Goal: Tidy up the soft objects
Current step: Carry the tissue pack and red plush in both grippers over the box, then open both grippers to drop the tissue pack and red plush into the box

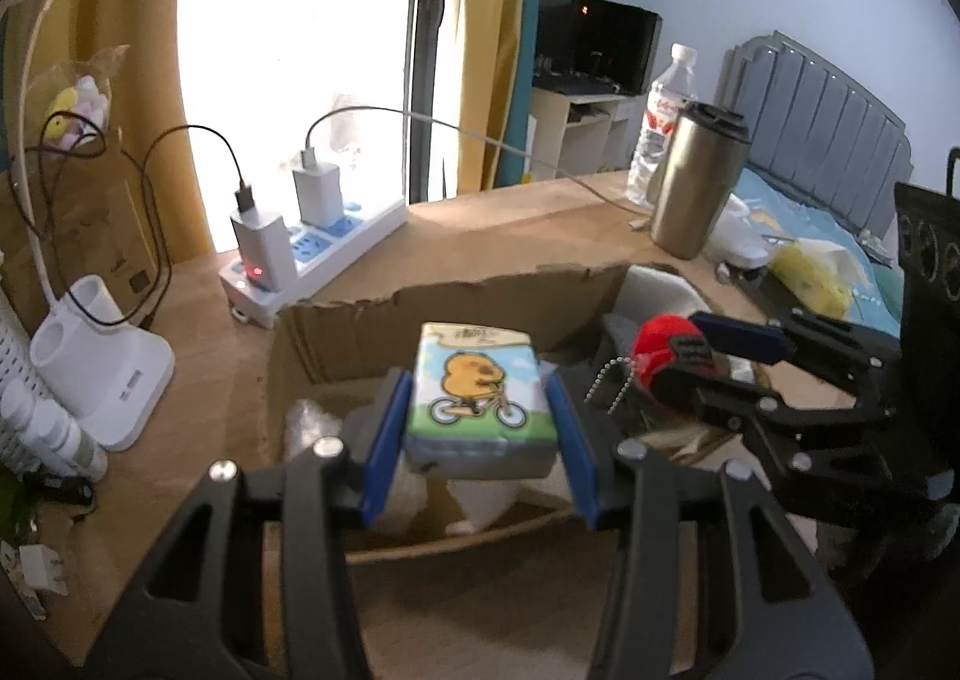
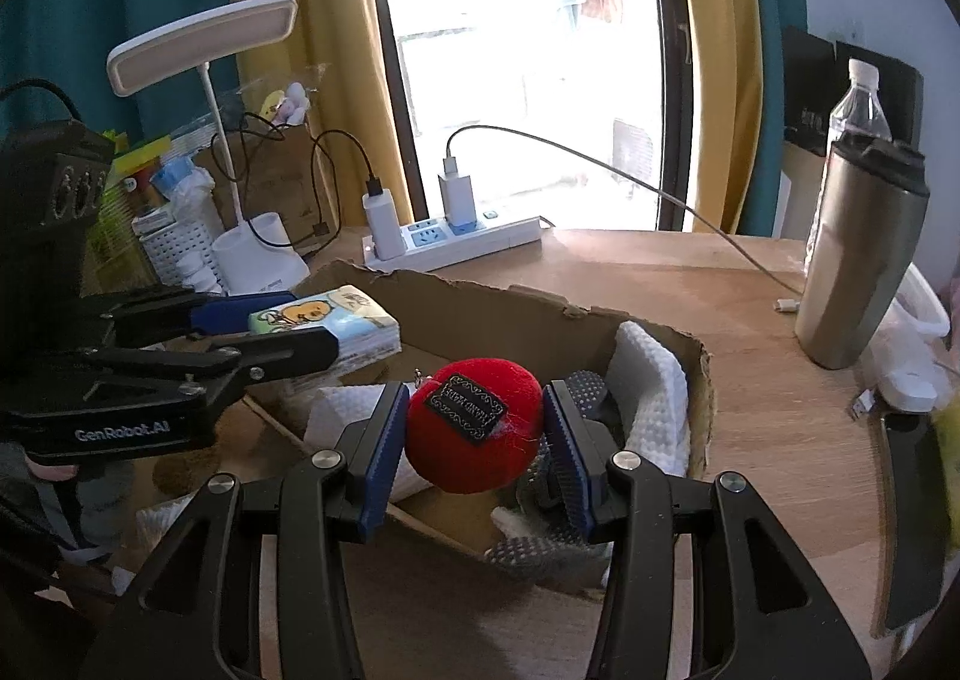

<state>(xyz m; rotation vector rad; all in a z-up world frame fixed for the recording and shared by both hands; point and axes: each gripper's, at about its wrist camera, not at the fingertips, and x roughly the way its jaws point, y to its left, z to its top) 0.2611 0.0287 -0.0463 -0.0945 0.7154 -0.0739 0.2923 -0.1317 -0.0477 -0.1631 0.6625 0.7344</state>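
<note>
A: Start with the tissue pack (image 1: 478,397). We have it pinched across its short width between the blue pads of the left claw (image 1: 478,440), long axis running away from us, the printed face up. It hangs in the air over the near-left part of the cardboard box (image 1: 336,320), not touching the box

B: And the red plush ball (image 2: 474,425) sits squeezed between the pads of the right claw (image 2: 474,440), label side up, its bead chain (image 1: 612,383) dangling. It hovers over the right half of the same box, above the white waffle cloth (image 2: 654,398) and the grey dotted fabric (image 2: 540,551) already lying inside

A: So both claws are partly closed, each gripping its own soft thing, side by side, the left one's load a little further toward the box's left wall

B: What matters for the drop, we judge, is that the open box lies straight below both loads. Neither needs to travel sideways much, only downward

A: Which of us is nearer the floor of the box we cannot tell. The ball has cloth right beneath it, the pack has white crumpled material (image 1: 414,500) under it

B: One caution: the steel tumbler (image 2: 858,254) and the power strip (image 2: 468,239) stand on the tabletop (image 2: 750,410) well outside the box, so they should not interfere
</note>
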